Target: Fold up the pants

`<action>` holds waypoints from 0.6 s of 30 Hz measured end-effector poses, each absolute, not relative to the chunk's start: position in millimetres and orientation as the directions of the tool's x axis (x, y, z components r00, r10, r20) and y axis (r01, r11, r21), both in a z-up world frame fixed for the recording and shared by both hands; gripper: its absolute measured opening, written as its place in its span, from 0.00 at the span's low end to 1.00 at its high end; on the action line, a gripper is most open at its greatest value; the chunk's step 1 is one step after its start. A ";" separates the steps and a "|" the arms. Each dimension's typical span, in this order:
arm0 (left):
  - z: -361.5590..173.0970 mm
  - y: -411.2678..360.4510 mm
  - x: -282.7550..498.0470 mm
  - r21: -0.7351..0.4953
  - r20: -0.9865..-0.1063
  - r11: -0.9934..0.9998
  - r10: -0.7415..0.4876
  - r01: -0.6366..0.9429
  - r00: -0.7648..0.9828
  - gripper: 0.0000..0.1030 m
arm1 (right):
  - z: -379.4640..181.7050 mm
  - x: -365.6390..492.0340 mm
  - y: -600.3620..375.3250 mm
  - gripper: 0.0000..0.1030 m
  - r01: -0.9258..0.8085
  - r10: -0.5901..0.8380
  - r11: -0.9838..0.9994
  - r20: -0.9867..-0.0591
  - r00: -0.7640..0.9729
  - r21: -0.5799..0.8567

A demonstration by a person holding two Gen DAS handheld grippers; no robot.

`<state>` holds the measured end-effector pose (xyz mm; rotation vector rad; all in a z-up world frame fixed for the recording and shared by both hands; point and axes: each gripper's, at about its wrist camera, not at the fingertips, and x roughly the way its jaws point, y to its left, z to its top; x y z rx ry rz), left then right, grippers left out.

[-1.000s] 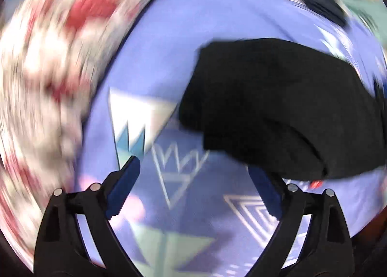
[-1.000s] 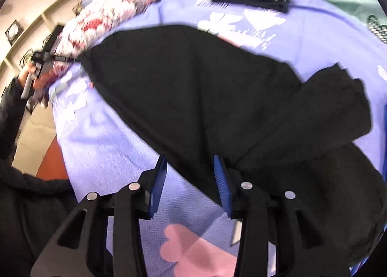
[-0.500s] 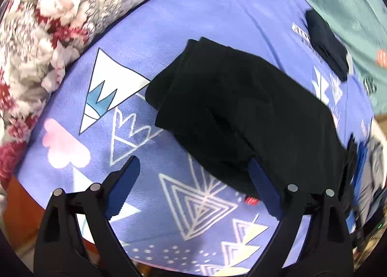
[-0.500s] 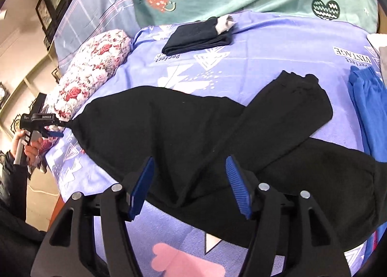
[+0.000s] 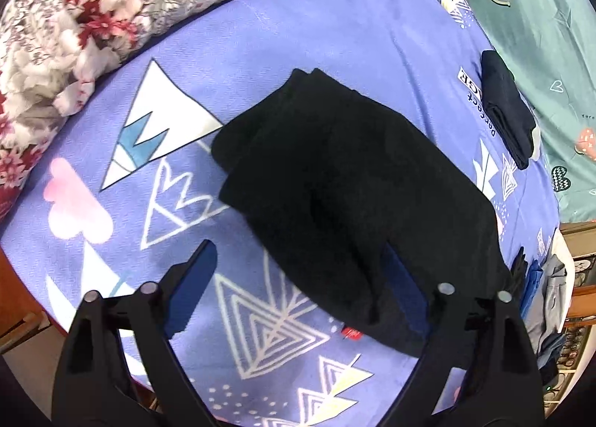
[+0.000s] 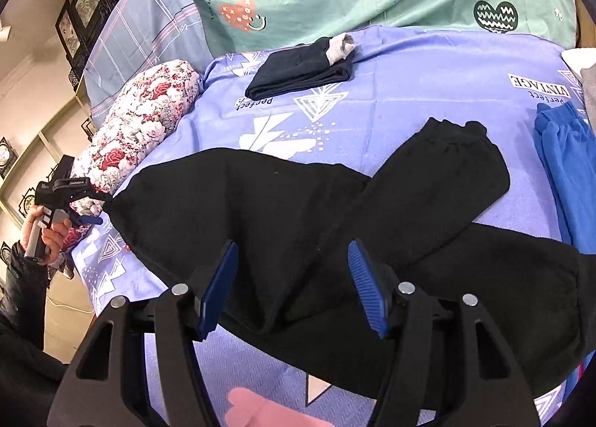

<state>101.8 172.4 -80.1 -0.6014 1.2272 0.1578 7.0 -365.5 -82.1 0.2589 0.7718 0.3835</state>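
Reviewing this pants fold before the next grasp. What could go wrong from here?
1. One leg of the black pants lies crossed over the other; pinching there may catch both layers and fold in the twist.
2. Both the left gripper and right gripper are open, so the cloth is loose and may slide on the purple bedsheet.
3. The blue garment lies close and could get dragged.

The black pants [image 6: 298, 225] lie spread on the bed, one leg folded diagonally across the other.
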 end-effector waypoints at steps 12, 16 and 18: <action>-92.7 175.4 114.0 -0.416 -0.900 0.780 -0.279 -0.468 0.334 0.39 | -82.4 8.8 -366.3 0.60 -0.251 0.432 0.899 -0.636 0.639 0.358; -85.4 182.2 112.5 -0.413 -0.896 0.778 -0.254 -0.473 0.364 0.25 | -80.3 11.6 -357.6 0.60 -0.274 0.439 0.897 -0.635 0.635 0.346; -74.8 176.8 111.4 -0.366 -0.901 0.819 -0.194 -0.441 0.388 0.22 | -80.7 13.0 -354.3 0.60 -0.280 0.443 0.895 -0.637 0.631 0.346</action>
